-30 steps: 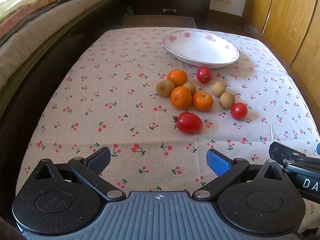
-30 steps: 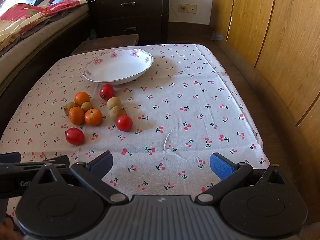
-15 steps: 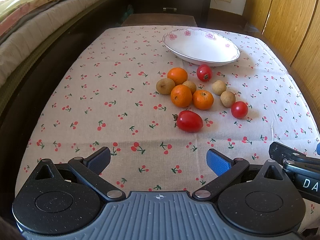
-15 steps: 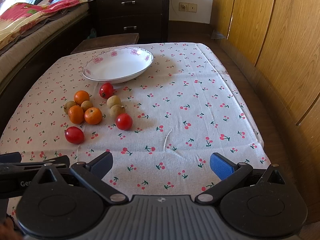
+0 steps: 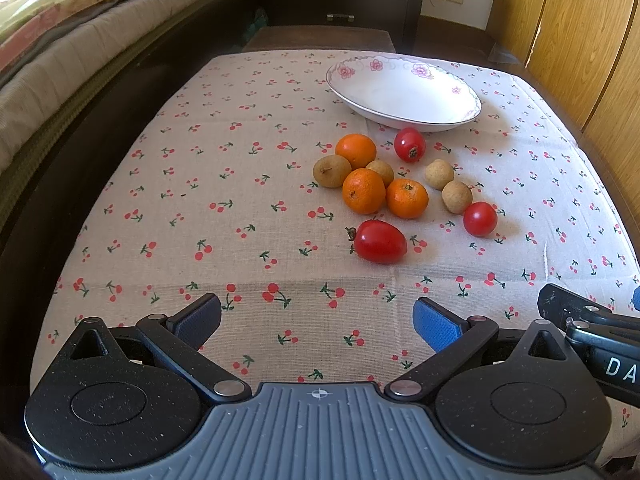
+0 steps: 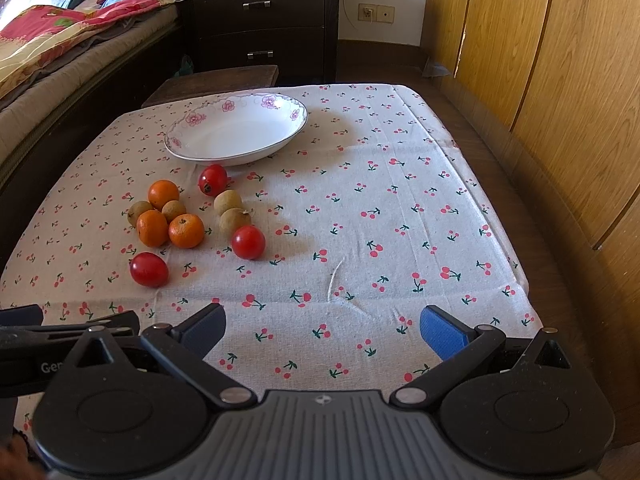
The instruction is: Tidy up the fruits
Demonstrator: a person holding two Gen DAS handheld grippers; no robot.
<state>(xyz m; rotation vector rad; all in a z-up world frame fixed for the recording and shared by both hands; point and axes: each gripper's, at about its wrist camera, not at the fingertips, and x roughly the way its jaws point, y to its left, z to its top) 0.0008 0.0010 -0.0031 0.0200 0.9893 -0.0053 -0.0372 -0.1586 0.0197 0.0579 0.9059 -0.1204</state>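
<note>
We hold both grippers low over the near edge of a table covered with a cherry-print cloth (image 5: 248, 184), and neither one touches any fruit. Our left gripper (image 5: 316, 318) has its blue-padded fingers spread wide apart with nothing between them, and our right gripper (image 6: 322, 326) is likewise spread wide and empty. The fruits lie in a loose cluster on the cloth, well ahead of both grippers. Nearest to us is an oval red tomato (image 5: 379, 241), lying alone on its side. Behind it sit two oranges (image 5: 363, 191) touching each other, with a third orange (image 5: 355, 151) farther back. A brown longan (image 5: 331, 171) rests just to the left of the oranges, and a smaller longan (image 5: 380, 171) is tucked among the three of them. To the right, a pair of longans (image 5: 448, 185) touch one another, and a round tomato (image 5: 479, 218) sits just beside the nearer of the two. Another tomato (image 5: 409, 144) lies close to the front rim of the white floral bowl (image 5: 404, 94), which stands empty at the far side of the cloth. A bed (image 6: 60, 60) runs along the left of the table, and wooden panels (image 6: 540, 60) along the right.
</note>
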